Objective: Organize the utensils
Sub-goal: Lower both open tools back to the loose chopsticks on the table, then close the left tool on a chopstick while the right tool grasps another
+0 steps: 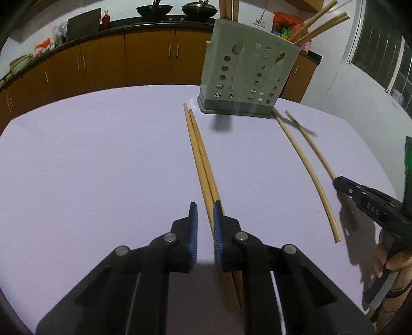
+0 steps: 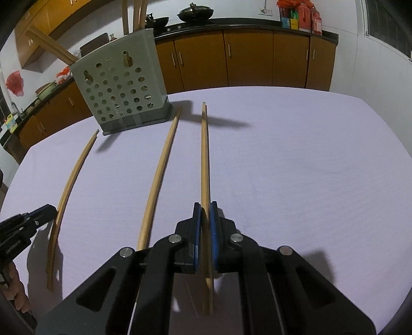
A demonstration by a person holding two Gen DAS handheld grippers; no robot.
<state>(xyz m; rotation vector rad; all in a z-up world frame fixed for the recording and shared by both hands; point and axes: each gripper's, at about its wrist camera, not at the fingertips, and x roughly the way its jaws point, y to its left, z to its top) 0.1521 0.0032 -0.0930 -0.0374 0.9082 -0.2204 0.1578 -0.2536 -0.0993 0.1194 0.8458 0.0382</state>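
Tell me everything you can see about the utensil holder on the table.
The utensil holder is a pale grey-green plastic-looking box, walls punched with rows of round holes, seated in a darker grey base tray. It stands upright toward the far side of the white table. Several wooden chopsticks already stand inside, leaning out above the rim. Neither gripper touches it; whether the nearest loose chopstick tip touches its base is unclear.

Low wrist views toward shared holder [image 1: 247, 69]
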